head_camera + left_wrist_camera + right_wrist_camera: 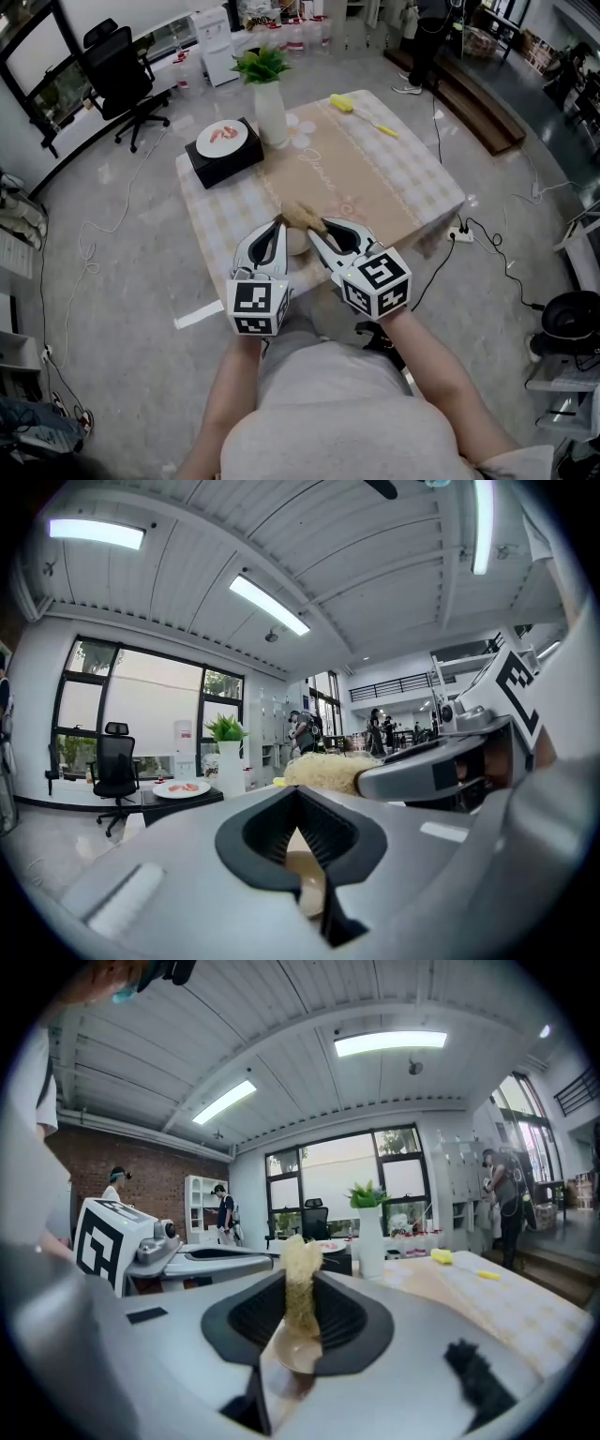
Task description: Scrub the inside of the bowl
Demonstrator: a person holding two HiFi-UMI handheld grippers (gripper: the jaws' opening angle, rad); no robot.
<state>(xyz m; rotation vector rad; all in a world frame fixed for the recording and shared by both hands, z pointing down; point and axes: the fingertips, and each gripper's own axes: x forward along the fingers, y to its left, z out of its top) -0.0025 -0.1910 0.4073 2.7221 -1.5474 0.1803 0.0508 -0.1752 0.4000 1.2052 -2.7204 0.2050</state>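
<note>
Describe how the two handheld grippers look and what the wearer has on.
Both the left gripper and right gripper have pale grey shells with black ribbed pads. Each carries a white cube with black square markers. The person wears a grey top.

Table (412, 183) with a checked cloth, mid-room on grey polished floor (131, 300). Black office chair (120, 70) beyond its far left corner, near dark-framed windows (141, 705). Power strip (459, 234) off its right edge. Overhead: white ribbed ceiling (375, 564), strip lights (269, 605). Brick wall (122, 1162) farther off.
</note>
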